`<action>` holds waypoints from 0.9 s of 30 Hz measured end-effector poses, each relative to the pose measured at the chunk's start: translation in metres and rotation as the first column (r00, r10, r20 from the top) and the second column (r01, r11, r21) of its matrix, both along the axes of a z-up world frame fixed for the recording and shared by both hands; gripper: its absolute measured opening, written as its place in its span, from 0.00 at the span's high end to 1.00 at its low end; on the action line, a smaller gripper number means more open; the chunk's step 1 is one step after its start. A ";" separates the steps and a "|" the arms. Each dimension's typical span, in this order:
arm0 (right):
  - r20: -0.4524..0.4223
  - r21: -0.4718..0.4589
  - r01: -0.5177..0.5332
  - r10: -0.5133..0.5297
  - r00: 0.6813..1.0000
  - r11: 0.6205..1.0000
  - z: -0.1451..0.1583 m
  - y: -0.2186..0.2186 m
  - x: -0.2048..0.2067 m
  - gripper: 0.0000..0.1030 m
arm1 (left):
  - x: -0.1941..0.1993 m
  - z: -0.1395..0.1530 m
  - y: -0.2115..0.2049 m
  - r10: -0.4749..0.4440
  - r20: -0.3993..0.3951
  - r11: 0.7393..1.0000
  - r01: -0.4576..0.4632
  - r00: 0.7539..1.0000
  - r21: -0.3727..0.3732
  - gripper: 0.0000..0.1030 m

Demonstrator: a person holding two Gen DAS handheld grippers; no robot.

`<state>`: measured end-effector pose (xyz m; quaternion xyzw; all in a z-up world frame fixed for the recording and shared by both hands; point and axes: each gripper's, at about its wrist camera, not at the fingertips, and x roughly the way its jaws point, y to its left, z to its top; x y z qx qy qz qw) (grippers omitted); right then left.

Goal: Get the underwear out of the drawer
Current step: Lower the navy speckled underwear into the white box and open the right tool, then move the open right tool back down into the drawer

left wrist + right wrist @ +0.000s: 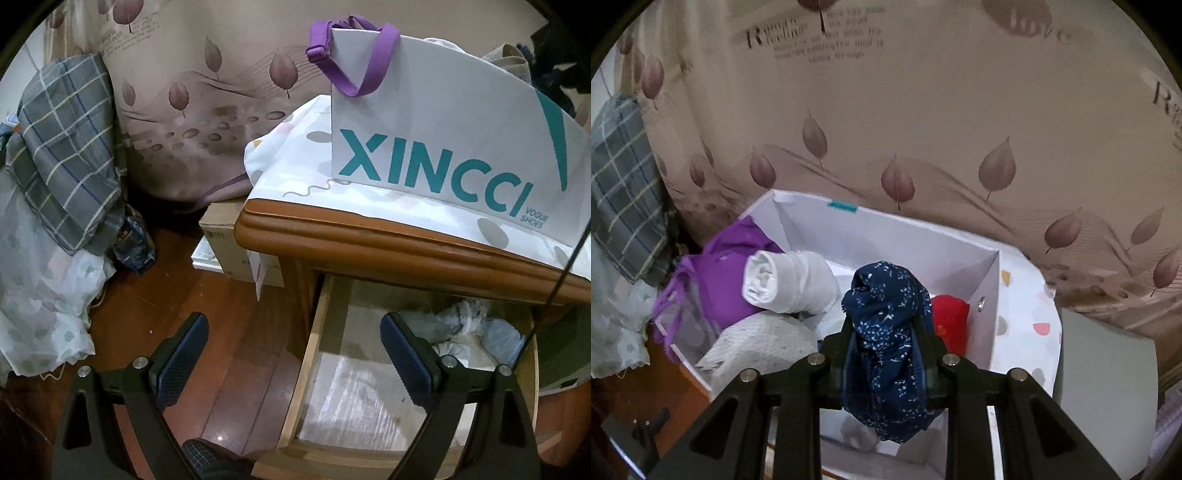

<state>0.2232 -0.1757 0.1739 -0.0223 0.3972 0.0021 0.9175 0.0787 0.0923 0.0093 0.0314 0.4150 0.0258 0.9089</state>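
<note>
My right gripper (882, 321) is shut on a bunched navy underwear (886, 354) with small white flowers, which hangs between its fingers. It is held above the open white paper bag (886, 236). In the bag lie a purple garment (727, 273), a rolled white cloth (786, 280), a dotted white roll (761, 343) and a red piece (951, 321). In the left wrist view my left gripper (295, 350) stands open and holds nothing, over the left edge of the pulled-out wooden drawer (306, 354). Crumpled pale blue and white underwear (476, 328) lies at the drawer's back right.
The white XINCCI bag (443, 147) with purple handles stands on the cloth-covered nightstand (369, 243). A cardboard box (229, 251) sits on the wooden floor beside it. Plaid bedding (62, 166) hangs at the left, and a leaf-print curtain (923, 129) is behind.
</note>
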 end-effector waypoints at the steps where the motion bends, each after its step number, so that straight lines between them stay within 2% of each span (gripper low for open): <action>1: -0.013 -0.004 0.005 -0.005 1.000 1.000 -0.005 0.000 0.004 0.74 | 0.001 0.000 0.001 0.001 -0.001 1.000 -0.001 1.000 -0.002 0.10; 6: -0.066 0.023 0.021 -0.020 0.998 1.000 -0.025 -0.006 0.015 0.69 | 0.002 -0.002 0.004 0.006 -0.013 1.000 -0.007 1.000 -0.022 0.10; 8: -0.074 0.009 0.022 -0.021 0.997 1.000 -0.029 -0.006 0.017 0.61 | 0.002 -0.002 0.004 0.005 -0.015 1.000 -0.006 1.000 -0.028 0.10; 10: -0.064 0.010 0.025 -0.024 0.998 1.000 -0.028 -0.007 0.017 0.56 | 0.002 -0.003 0.004 0.005 -0.018 1.000 -0.005 1.000 -0.026 0.10; 13: -0.052 0.017 0.009 -0.008 0.999 1.000 -0.021 -0.006 0.014 0.41 | 0.002 -0.004 0.002 0.001 -0.022 1.000 -0.001 1.000 -0.023 0.10; 15: -0.033 0.012 0.004 -0.004 0.999 1.000 -0.012 -0.005 0.010 0.41 | 0.002 -0.005 0.001 -0.001 -0.022 1.000 0.001 1.000 -0.020 0.10; 19: 0.023 0.018 -0.046 0.046 0.999 0.999 0.011 -0.001 -0.021 0.41 | 0.003 -0.007 0.001 0.003 -0.029 1.000 -0.003 1.000 -0.008 0.10; 22: 0.052 -0.033 -0.125 0.127 0.991 0.992 0.019 0.003 -0.066 0.41 | 0.003 -0.008 0.004 0.012 -0.030 1.000 -0.012 0.999 -0.009 0.10; 24: 0.054 -0.089 -0.180 0.185 0.981 0.980 0.015 0.005 -0.094 0.41 | 0.004 -0.007 0.009 0.029 -0.032 0.999 -0.030 0.999 -0.015 0.10; 27: 0.031 -0.209 -0.282 0.294 0.955 0.937 -0.010 0.009 -0.147 0.41 | 0.005 -0.006 0.018 0.055 -0.036 0.998 -0.056 0.998 -0.034 0.10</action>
